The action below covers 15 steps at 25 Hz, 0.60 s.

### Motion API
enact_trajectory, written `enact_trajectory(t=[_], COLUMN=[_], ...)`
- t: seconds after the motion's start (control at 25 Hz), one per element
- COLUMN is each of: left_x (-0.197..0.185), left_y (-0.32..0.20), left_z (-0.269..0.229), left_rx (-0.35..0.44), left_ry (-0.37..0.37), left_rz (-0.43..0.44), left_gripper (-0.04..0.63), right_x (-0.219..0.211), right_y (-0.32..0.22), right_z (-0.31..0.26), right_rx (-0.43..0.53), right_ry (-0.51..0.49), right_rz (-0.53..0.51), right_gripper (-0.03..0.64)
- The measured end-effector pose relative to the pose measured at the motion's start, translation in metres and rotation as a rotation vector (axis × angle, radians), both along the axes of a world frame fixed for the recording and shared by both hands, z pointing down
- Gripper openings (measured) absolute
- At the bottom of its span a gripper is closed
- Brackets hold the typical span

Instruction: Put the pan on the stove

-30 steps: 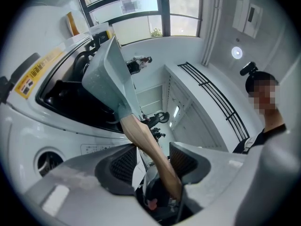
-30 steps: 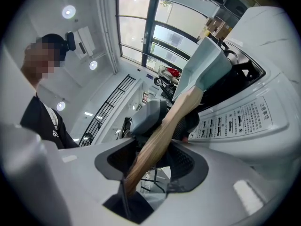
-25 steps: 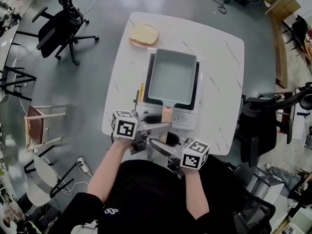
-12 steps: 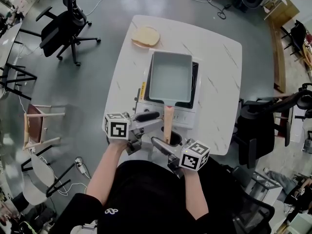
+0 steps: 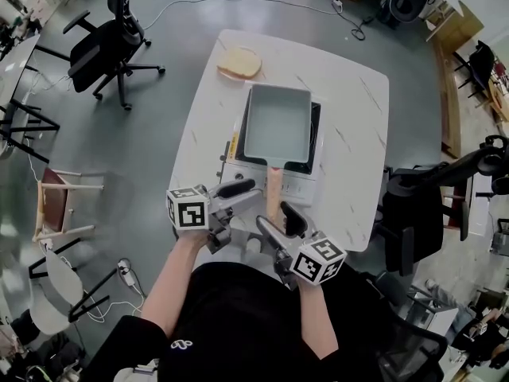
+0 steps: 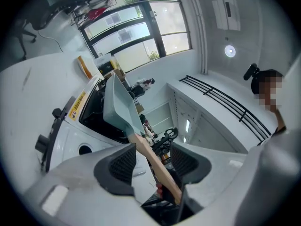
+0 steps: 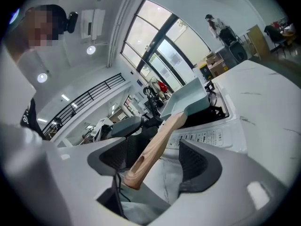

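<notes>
Right gripper (image 5: 276,218) jaws have just been opening: now wide apart, wooden handle (image 7: 155,145) loose between them, pads not touching it. Left gripper (image 5: 248,195) jaws also apart and empty, handle just ahead of them. Beyond both, rectangular pan (image 5: 277,124) has stayed flat on portable stove (image 5: 298,188). Placement looks done; only backing off left

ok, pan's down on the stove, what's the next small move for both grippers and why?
Probably draw both back toward the person, off the wooden handle. The pale rectangular pan already sits flat on the white portable stove. The right gripper has just been opening, handle loose between its jaws; the left gripper is open too.
</notes>
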<state>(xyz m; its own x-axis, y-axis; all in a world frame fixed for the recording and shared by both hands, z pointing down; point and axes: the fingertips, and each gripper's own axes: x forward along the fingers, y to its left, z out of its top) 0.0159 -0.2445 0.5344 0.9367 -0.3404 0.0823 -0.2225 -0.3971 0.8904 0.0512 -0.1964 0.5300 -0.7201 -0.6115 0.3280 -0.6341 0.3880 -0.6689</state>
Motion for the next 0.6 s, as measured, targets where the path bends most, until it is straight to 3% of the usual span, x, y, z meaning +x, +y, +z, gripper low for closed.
enact_trajectory(t=[0.08, 0.2, 0.36, 0.6], left_x=[-0.004, -0.010, -0.011, -0.013], left_y=[-0.001, 0.000, 0.008, 0.019], left_z=[-0.007, -0.015, -0.026, -0.049], left_rx=[0.009, 0.058, 0.147, 0.253], left_ry=[0.000, -0.029, -0.092, -0.133], left_rz=[-0.042, -0.078, -0.092, -0.138], left_gripper=[0.221, 0.218, 0.159, 0.100], right_x=[0.010, 0.025, 0.037, 0.042], right_y=[-0.001, -0.003, -0.001, 0.005], right_z=[-0.008, -0.018, -0.029, -0.047], right_rx=[0.036, 0.098, 0.160, 0.236], right_ry=[0.006, 0.034, 0.080, 0.117], right_rz=[0.054, 0.122, 0.175, 0.209], right_gripper=[0.340, 0.254, 0.155, 0.090])
